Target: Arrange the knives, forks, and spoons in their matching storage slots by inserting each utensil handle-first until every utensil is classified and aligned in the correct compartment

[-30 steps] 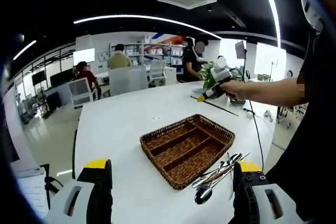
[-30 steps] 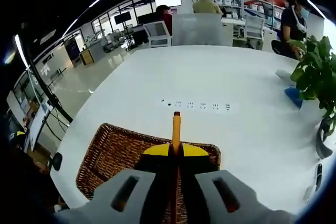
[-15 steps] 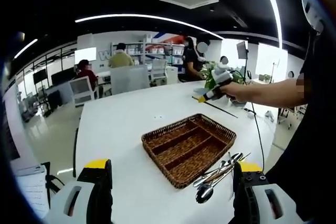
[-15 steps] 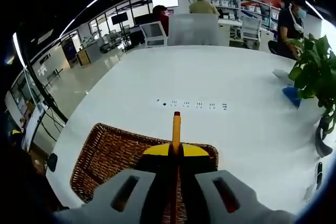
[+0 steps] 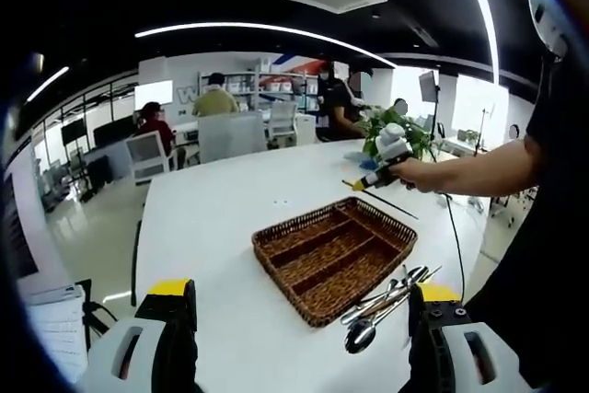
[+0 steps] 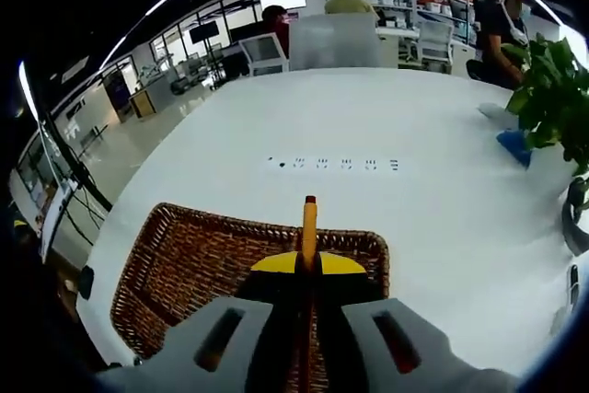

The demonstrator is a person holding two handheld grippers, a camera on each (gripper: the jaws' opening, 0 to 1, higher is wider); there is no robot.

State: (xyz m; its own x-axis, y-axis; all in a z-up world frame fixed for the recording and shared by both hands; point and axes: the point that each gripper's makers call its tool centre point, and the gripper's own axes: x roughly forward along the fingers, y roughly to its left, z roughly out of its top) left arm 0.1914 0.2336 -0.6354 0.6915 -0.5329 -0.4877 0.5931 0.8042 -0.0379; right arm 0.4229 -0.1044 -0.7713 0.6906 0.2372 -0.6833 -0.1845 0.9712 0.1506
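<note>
A brown wicker tray (image 5: pixel 260 244) with long compartments lies on the white table (image 5: pixel 202 227). A pile of steel spoons and other utensils (image 5: pixel 382 306) rests beside its near right corner. My left gripper (image 5: pixel 302 290) stands open in front of the tray with nothing between its jaws. A person's hand holds my right gripper (image 5: pixel 362 183) above the tray's far corner. In the right gripper view the right gripper (image 6: pixel 309 262) is shut on an orange-handled utensil (image 6: pixel 309 223). Its handle points forward over the tray (image 6: pixel 184 264); its working end is hidden between the jaws.
A potted plant (image 6: pixel 552 89) and a blue object (image 6: pixel 515 144) sit at the table's far right. A row of small sockets (image 6: pixel 336 164) lies beyond the tray. People sit at desks (image 5: pixel 216 103) behind the table. The holder's dark sleeve (image 5: pixel 552 227) stands at the right.
The right gripper with the orange-handled utensil has come down and closer over the tray's far corner. The left gripper has stayed open and nearly still.
</note>
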